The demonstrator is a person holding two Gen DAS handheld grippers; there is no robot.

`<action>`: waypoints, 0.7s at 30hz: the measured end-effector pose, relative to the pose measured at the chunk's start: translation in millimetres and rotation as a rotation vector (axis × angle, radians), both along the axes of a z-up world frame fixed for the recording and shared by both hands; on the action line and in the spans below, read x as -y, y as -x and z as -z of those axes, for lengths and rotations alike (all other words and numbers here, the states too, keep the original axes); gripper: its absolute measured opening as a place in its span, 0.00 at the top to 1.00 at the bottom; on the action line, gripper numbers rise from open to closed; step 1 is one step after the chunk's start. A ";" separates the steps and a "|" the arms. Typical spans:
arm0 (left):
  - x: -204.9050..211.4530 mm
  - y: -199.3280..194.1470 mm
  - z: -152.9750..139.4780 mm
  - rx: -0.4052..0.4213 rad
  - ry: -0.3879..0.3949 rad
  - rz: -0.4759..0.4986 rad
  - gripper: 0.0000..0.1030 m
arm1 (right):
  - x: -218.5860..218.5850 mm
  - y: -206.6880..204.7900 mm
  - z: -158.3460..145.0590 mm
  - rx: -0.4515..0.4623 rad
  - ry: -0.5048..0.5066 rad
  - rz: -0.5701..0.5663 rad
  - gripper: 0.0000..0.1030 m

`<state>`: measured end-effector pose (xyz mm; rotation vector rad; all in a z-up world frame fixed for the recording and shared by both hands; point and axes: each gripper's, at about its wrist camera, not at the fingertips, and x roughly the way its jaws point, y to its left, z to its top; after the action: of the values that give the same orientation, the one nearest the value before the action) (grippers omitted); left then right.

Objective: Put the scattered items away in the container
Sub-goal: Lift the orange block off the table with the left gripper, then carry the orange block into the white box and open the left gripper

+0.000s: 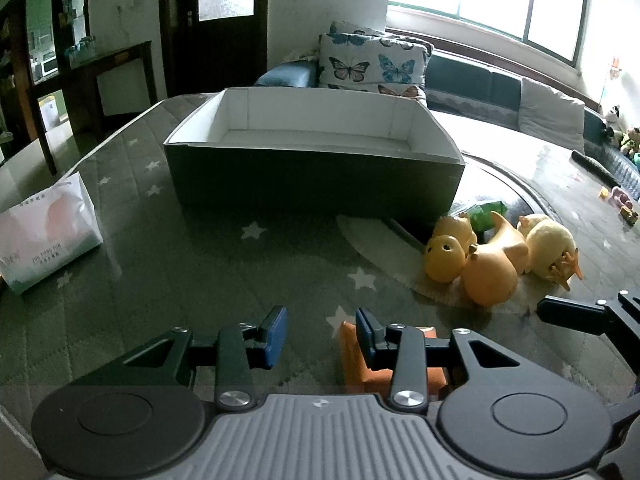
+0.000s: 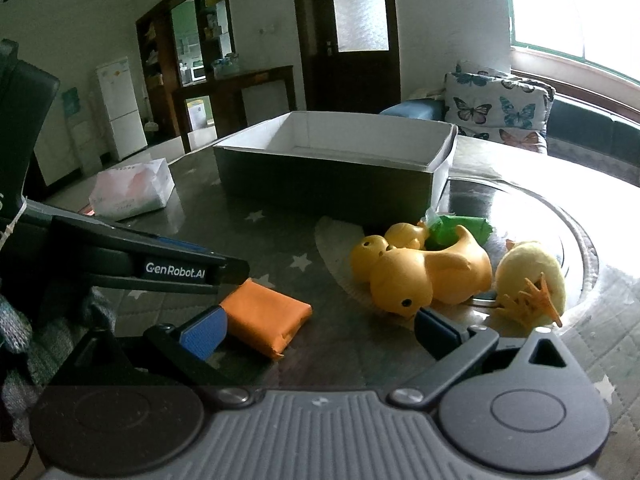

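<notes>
Two blue-padded fingers of the left gripper stand apart with nothing between them; its right finger hangs over the left edge of an orange packet that lies flat on the near part of the glass-topped table. In the right wrist view the same orange packet lies just beside the left finger of the right gripper, whose jaws are spread wide and hold nothing. Its right finger sits close to the head of a large yellow rubber duck, though whether they touch cannot be told. Smaller ducks crowd against the large duck's far left side, a pale plush duck lies on its side to the right, and a green wrapper shows behind them. Farther back stands the container, an open box with dark outer walls and a white inside, with nothing visible in it. Well to the left of the box rests a white tissue pack
</notes>
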<state>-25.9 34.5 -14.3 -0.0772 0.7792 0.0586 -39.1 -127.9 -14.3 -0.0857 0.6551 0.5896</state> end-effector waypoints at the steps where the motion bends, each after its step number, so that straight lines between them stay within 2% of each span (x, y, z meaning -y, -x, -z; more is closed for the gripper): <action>1: -0.8 0.4 0.0 -0.001 0.003 0.000 0.61 | -0.4 0.6 0.2 0.001 -0.001 -0.002 0.02; 21: -10.1 7.9 -1.1 -0.026 0.101 0.054 0.60 | -12.0 2.4 7.2 -0.021 -0.002 -0.067 0.08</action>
<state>-33.8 44.6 -13.2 -0.1514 0.8094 -0.0313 -41.5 -115.9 -21.4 -0.0996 0.6744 0.6570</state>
